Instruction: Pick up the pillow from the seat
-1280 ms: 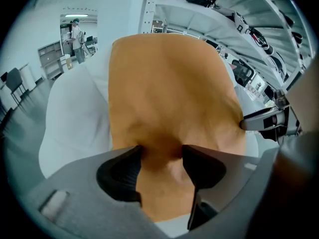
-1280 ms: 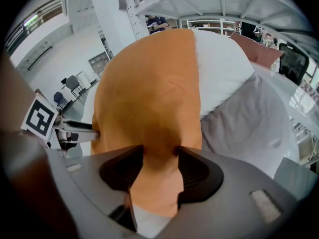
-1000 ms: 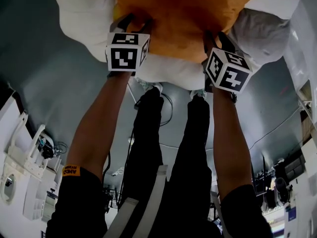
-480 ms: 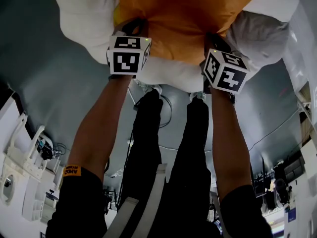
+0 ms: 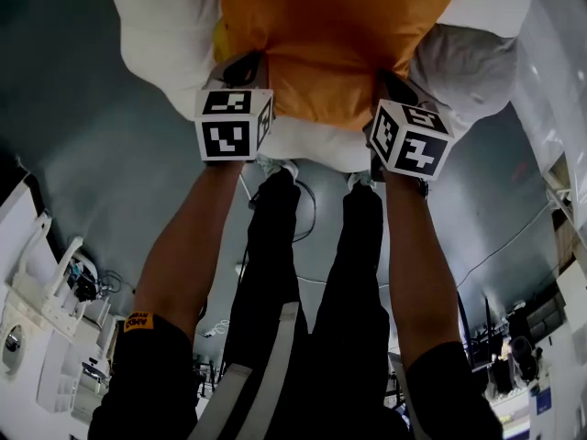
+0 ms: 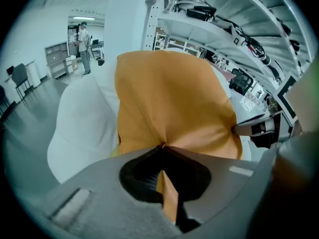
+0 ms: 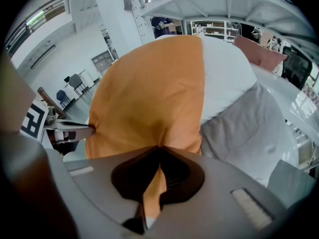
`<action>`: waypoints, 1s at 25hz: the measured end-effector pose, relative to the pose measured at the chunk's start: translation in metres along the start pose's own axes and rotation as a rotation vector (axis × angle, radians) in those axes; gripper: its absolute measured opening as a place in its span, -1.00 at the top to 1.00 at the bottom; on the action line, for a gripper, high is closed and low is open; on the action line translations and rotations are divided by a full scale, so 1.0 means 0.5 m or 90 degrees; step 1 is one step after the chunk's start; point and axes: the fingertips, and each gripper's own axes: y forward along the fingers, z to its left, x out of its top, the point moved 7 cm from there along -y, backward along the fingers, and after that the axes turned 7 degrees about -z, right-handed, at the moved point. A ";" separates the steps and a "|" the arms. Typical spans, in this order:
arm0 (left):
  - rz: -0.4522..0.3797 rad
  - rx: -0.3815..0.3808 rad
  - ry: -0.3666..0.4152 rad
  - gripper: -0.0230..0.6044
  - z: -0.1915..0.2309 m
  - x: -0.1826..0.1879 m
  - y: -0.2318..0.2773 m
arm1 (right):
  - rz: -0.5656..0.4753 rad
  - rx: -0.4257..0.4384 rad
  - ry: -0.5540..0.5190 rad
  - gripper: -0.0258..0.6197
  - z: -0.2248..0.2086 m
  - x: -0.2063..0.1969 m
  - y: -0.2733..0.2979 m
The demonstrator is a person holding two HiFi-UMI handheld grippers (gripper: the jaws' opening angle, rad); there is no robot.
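Note:
An orange pillow (image 5: 335,44) lies on a white cushioned seat (image 5: 160,35), against a white pillow (image 7: 224,78) and a grey cushion (image 5: 468,62). My left gripper (image 5: 240,64) is shut on the pillow's near edge at its left side. In the left gripper view a fold of orange cloth (image 6: 169,98) is pinched between the jaws of the left gripper (image 6: 162,146). My right gripper (image 5: 390,82) is shut on the same edge at its right side. The right gripper view shows the orange cloth (image 7: 149,98) caught in the right gripper (image 7: 159,147). Each gripper view shows the other gripper's tip against the pillow.
The person's legs (image 5: 312,273) stand just before the seat on a grey floor with cables (image 5: 312,209). White equipment (image 5: 46,319) sits at the left. Shelving with gear (image 6: 234,29) rises behind the seat, and chairs (image 7: 75,83) stand far off.
Both grippers' jaws have closed on the orange pillow's near edge. Both marker cubes have drawn back a little toward the person, and the pillow's edge has come with them.

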 end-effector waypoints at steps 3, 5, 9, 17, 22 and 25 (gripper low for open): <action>-0.017 0.003 -0.007 0.92 -0.008 0.023 -0.034 | -0.011 0.002 -0.006 0.89 0.009 0.019 -0.032; -0.032 0.006 -0.011 0.92 -0.015 0.042 -0.060 | -0.019 0.005 -0.011 0.89 0.014 0.033 -0.057; -0.063 0.010 -0.017 0.92 -0.029 0.074 -0.114 | -0.039 0.008 -0.013 0.89 0.025 0.059 -0.107; -0.103 0.014 -0.035 0.92 -0.073 0.137 -0.216 | -0.059 0.012 -0.026 0.89 0.038 0.109 -0.219; -0.117 0.018 -0.050 0.92 -0.086 0.171 -0.264 | -0.073 0.012 -0.026 0.89 0.049 0.144 -0.269; -0.126 0.021 -0.057 0.92 -0.103 0.195 -0.294 | -0.080 0.014 -0.028 0.90 0.049 0.163 -0.306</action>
